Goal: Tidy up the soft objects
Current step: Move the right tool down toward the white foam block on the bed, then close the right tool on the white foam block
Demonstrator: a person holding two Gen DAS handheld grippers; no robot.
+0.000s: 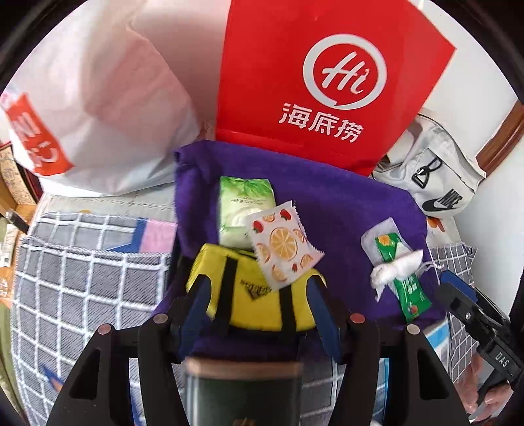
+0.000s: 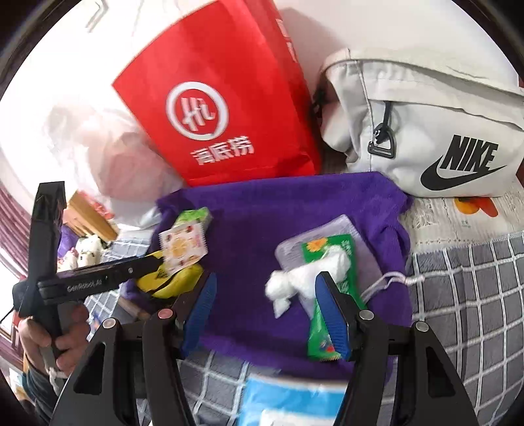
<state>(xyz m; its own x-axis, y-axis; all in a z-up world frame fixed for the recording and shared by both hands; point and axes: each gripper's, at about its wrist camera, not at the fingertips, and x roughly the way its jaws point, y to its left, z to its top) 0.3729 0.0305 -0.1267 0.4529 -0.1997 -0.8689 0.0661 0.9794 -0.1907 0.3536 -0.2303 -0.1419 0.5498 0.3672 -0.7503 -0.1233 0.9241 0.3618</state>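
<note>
Left wrist view: left gripper, fingers spread either side of yellow pouch on purple cloth; orange-print sachet lies on pouch.
Right wrist view: right gripper, fingers spread w/ nothing between, beside white tissue wad & green packet.

A bed or table covered by a grey checked cloth with white grid lines fills the near ground. Behind it rises a plain white wall, brightly lit. At far right, a brown wooden trim runs diagonally against the wall.
</note>
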